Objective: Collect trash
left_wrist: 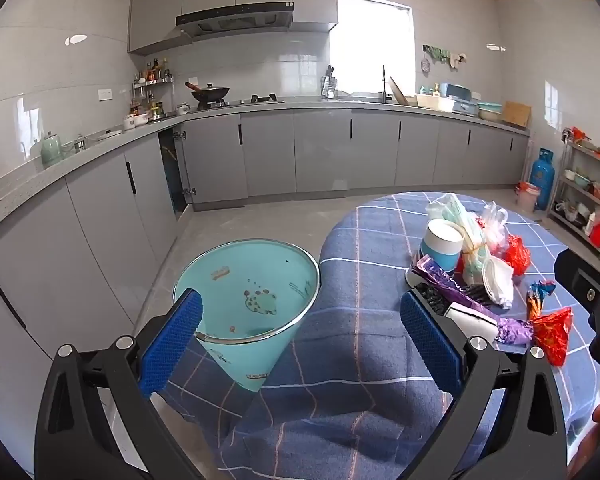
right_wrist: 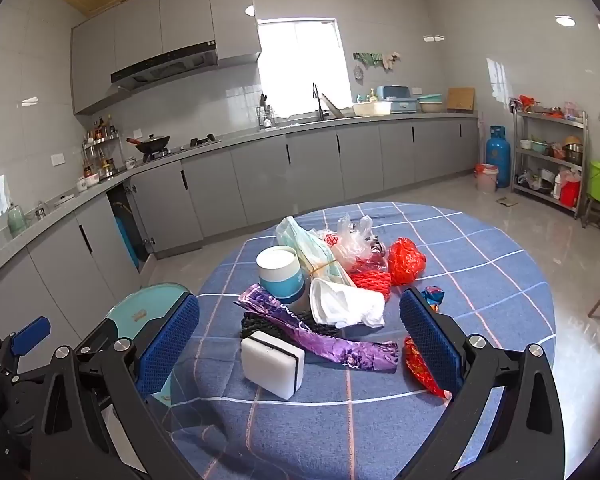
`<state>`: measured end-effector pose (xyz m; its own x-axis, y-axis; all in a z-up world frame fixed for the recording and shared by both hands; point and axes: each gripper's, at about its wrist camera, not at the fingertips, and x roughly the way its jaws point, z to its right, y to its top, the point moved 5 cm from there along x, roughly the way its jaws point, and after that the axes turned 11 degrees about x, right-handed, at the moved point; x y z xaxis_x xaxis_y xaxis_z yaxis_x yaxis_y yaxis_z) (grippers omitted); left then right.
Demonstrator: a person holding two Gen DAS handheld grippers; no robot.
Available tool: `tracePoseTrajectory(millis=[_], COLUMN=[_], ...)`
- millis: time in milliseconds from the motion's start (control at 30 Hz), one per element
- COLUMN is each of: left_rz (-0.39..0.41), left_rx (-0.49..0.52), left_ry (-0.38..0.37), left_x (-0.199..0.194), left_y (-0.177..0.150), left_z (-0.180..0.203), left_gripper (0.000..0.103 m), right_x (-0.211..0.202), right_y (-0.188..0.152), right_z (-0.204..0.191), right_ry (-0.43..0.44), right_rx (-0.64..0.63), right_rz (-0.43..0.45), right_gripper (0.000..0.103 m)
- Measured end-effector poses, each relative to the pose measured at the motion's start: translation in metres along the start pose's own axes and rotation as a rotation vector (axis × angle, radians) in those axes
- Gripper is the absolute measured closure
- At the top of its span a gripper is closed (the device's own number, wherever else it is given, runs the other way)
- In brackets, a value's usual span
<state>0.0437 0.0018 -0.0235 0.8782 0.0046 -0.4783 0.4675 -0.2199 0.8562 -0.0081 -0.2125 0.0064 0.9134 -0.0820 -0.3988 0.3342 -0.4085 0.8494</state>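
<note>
Bin (right_wrist: 148, 304) behind left gripper (right_wrist: 32, 334)

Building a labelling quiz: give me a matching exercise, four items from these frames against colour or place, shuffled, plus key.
Things:
1. sponge
2. trash bin
3. long wrapper
4. paper cup

Descriptions:
A. teal, on the floor beside the table
B. purple, lying across the pile
C. white block with a dark stripe, nearest the right gripper
D. white and blue, standing upright

Pairs: 1-C, 2-A, 3-B, 4-D
</note>
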Motion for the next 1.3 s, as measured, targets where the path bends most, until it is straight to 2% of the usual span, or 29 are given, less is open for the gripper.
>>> tracePoseTrajectory(millis=[133, 167, 367, 1300], left_rz=[0.004, -0.005, -0.004, -0.013], left_rx=[-0.022, 0.019, 0.038, 0.043], left_ry=[0.019, -0.005, -0.007, -0.008], left_x=[-0.002, 0.002, 0.001, 0.002], left_y=[0.0, -0.001, -0.004, -0.005], left_z=[-0.005, 0.002, 0.007, 0.008], left_gripper=[0.006, 0.006, 0.006, 0.006], right_x=[-0.001, -0.001, 0.001, 0.005], right_y=[-0.001, -0.001, 0.0, -0.005], right_z=[0.002, 0.002, 0.004, 0.005], right_ry=[0.003, 0.003, -0.002, -0.013], right_rx=[0.01, 0.008, 0.009, 0.014], right_rz=[0.003, 0.003, -0.002, -0.02], right_gripper=[0.004, 0.004, 0.004, 0.004])
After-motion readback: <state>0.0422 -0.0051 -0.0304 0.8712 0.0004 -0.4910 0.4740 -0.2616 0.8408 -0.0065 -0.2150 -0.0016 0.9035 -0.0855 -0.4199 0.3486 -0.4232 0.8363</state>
